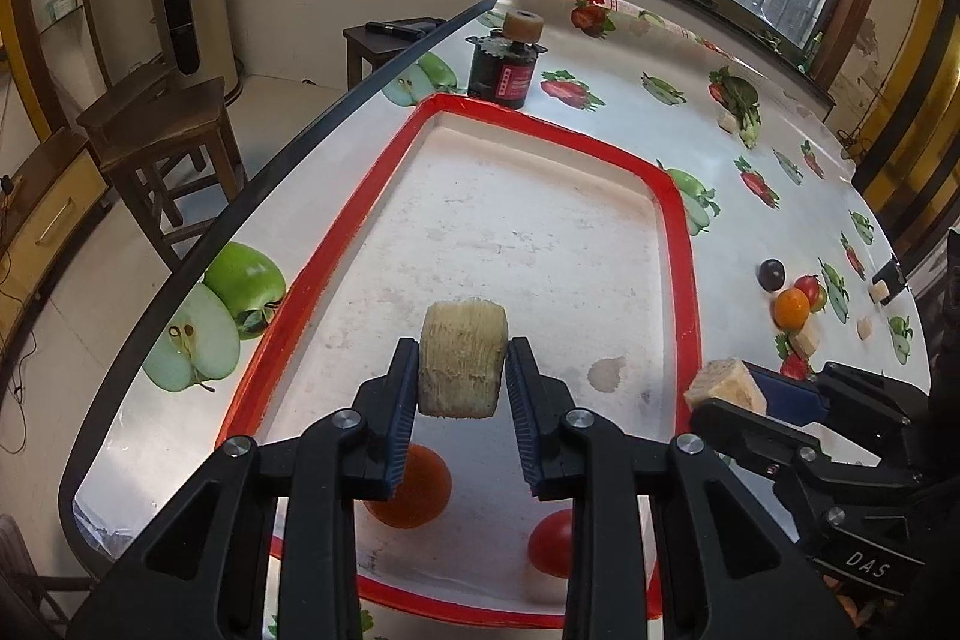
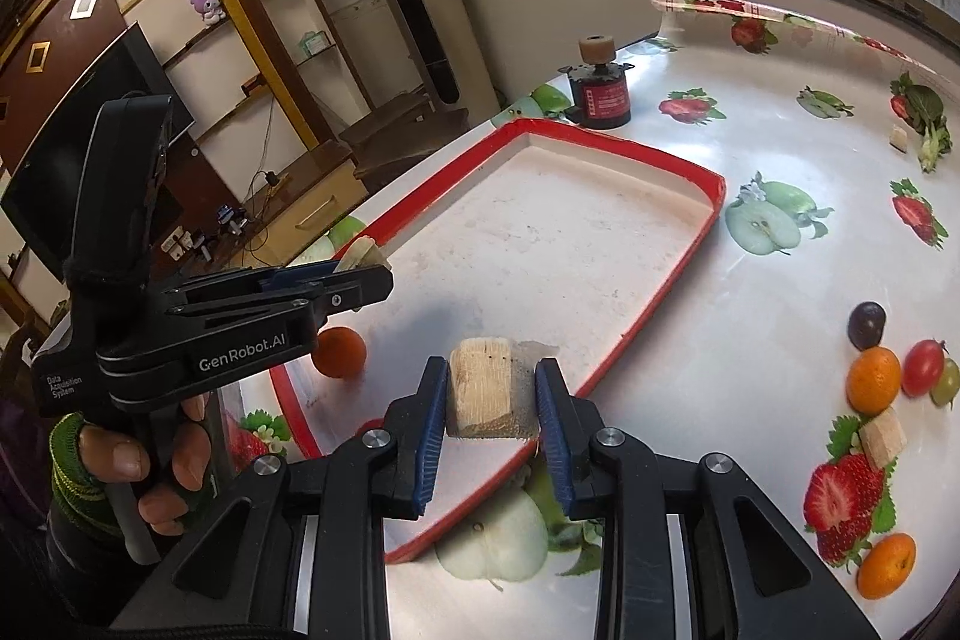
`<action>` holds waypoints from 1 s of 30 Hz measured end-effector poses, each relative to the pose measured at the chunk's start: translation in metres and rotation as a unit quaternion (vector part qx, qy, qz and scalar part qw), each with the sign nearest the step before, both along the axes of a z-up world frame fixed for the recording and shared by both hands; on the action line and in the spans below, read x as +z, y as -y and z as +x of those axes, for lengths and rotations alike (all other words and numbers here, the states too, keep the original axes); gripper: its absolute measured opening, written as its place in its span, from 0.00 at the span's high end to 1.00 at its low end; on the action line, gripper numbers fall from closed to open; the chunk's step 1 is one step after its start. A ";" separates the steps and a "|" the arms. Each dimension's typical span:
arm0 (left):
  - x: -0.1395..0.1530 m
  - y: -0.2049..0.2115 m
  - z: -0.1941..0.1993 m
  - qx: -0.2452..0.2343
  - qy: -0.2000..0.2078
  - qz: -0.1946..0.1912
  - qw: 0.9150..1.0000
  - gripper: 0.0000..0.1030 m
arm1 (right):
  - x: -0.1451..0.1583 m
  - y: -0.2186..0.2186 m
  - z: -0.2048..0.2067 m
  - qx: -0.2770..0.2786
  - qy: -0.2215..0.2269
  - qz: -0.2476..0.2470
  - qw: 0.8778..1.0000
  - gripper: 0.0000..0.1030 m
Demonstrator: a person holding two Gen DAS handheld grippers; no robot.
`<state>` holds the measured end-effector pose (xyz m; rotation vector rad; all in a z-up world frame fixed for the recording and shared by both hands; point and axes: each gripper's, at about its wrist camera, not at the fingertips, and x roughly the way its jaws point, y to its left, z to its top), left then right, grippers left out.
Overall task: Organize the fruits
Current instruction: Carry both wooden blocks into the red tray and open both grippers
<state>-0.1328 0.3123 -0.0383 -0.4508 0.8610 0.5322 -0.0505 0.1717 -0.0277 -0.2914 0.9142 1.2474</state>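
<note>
Left wrist: left tongs (image 1: 462, 370) grip sugarcane chunk (image 1: 462, 358); right tongs (image 2: 492, 394) likewise.

We note a tabletop (image 2: 750, 292) under a fruit-print covering. Directly on it: a red-rimmed white tray (image 2: 660, 280), a dark cylindrical motor (image 2: 600, 100), a loose group of small fruits (image 2: 876, 379), and scattered pale blocks (image 2: 882, 437).

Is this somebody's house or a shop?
Most likely a home living or dining room. A table wears a fruit-print cloth, a wooden stool stands beside it, and a television and shelves holding a plush toy line the wall.
</note>
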 end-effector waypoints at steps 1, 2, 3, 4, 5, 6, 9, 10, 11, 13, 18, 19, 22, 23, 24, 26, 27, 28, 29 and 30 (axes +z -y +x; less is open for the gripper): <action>-0.002 -0.003 0.001 0.002 -0.002 -0.002 1.000 0.74 | -0.003 -0.007 0.000 0.002 -0.002 -0.003 1.000 0.71; -0.004 -0.006 0.002 0.003 -0.005 -0.004 1.000 0.74 | -0.006 -0.013 -0.001 0.005 -0.003 -0.005 1.000 0.71; -0.006 -0.008 0.004 0.003 -0.007 -0.005 1.000 0.74 | -0.009 -0.019 -0.001 0.008 -0.003 -0.008 1.000 0.71; -0.008 -0.011 0.005 0.003 -0.009 -0.007 1.000 0.74 | -0.014 -0.026 -0.002 0.011 -0.003 -0.013 1.000 0.71; -0.011 -0.013 0.007 0.004 -0.012 -0.009 1.000 0.74 | -0.019 -0.031 -0.002 0.012 -0.005 -0.018 1.000 0.71; -0.014 -0.014 0.008 0.004 -0.016 -0.011 1.000 0.74 | -0.023 -0.036 -0.003 0.014 -0.006 -0.023 1.000 0.71; -0.022 -0.016 0.011 0.004 -0.023 -0.014 1.000 0.74 | -0.035 -0.046 -0.004 0.020 -0.006 -0.036 0.999 0.71; -0.025 -0.016 0.012 0.004 -0.026 -0.016 1.000 0.74 | -0.038 -0.048 -0.004 0.020 -0.005 -0.040 0.999 0.71; -0.027 -0.017 0.012 0.004 -0.028 -0.019 0.999 0.74 | -0.041 -0.049 -0.004 0.022 -0.006 -0.043 0.999 0.71; -0.032 -0.019 0.013 0.006 -0.034 -0.022 0.999 0.74 | -0.046 -0.051 -0.004 0.024 -0.008 -0.048 0.999 0.71; -0.036 -0.022 0.010 0.020 -0.041 -0.026 0.999 0.74 | -0.049 -0.056 -0.008 0.036 0.010 -0.056 0.998 0.69; -0.035 -0.022 0.008 0.022 -0.041 -0.024 0.999 0.74 | -0.050 -0.056 -0.009 0.038 0.015 -0.058 0.998 0.69; -0.029 -0.021 0.003 0.025 -0.035 -0.021 0.999 0.74 | -0.049 -0.055 -0.012 0.039 0.024 -0.062 0.997 0.67; -0.026 -0.021 0.002 0.026 -0.033 -0.019 0.999 0.73 | -0.048 -0.054 -0.013 0.040 0.024 -0.062 0.997 0.63; -0.023 -0.020 0.001 0.028 -0.032 -0.018 0.999 0.71 | -0.046 -0.053 -0.013 0.041 0.025 -0.061 0.997 0.62; -0.018 -0.016 -0.001 0.029 -0.026 -0.011 0.999 0.61 | -0.042 -0.049 -0.015 0.043 0.031 -0.057 0.997 0.60; -0.015 -0.014 -0.002 0.031 -0.024 -0.007 0.999 0.58 | -0.039 -0.047 -0.016 0.043 0.032 -0.055 0.997 0.59; -0.013 -0.012 -0.003 0.033 -0.023 -0.004 0.999 0.52 | -0.037 -0.043 -0.017 0.043 0.032 -0.052 0.997 0.59; -0.010 -0.009 -0.004 0.033 -0.020 -0.001 0.999 0.51 | -0.034 -0.040 -0.017 0.044 0.032 -0.050 0.997 0.59; -0.008 -0.006 -0.004 0.033 -0.017 0.000 0.999 0.51 | -0.031 -0.036 -0.018 0.043 0.033 -0.048 0.997 0.59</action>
